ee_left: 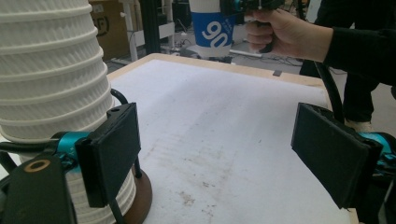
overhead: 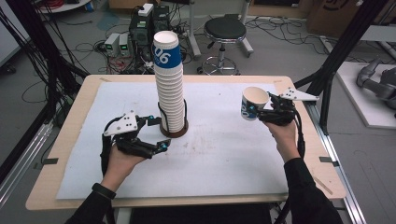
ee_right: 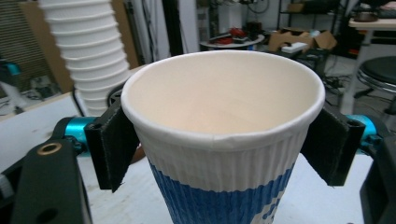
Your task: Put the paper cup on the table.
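Your right tool (overhead: 259, 111) grips a paper cup (overhead: 253, 103) near the bench's right edge; your left tool (overhead: 159, 134) gapes wide beside the cup stack (overhead: 169, 88).

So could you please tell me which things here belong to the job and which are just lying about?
In the job: cup in the right gripper; cup stack on its holder; left gripper, jaws open.

Lying about: stool; floor electronics; boxes.

Right gripper (ee_right: 224, 140) clamps a ribbed white-and-blue paper cup (ee_right: 219, 158); tall white ribbed cup stack (ee_right: 88, 56) stands behind, left.
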Tool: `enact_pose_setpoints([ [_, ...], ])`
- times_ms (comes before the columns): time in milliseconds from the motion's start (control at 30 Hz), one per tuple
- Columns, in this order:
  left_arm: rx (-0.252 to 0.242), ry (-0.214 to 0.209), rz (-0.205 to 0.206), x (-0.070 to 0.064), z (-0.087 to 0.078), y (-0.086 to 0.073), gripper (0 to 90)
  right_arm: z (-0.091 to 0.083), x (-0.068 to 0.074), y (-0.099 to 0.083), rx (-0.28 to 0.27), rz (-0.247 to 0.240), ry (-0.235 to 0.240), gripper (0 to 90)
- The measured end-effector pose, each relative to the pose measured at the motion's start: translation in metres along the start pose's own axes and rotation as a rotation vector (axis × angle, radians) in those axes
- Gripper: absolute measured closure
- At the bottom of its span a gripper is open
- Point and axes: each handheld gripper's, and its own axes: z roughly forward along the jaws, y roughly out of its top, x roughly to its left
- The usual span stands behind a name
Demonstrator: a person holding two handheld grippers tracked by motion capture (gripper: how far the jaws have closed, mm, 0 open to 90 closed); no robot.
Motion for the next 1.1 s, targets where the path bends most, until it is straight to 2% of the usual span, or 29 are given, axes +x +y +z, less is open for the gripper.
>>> enact_pose_setpoints([
  [467,0.003,-0.001,0.001,-0.001,0.001,-0.002,15.7,0.014,-0.019,-0.027,0.010,0.069,-0.092,20.9],
  [700,0.003,-0.002,0.004,-0.001,0.002,-0.003,15.6,0.022,-0.026,-0.041,0.029,0.066,-0.137,21.0],
  [1100,0.001,-0.006,0.005,-0.001,0.003,-0.004,15.6,0.034,-0.035,-0.061,0.056,0.111,-0.175,21.1],
])
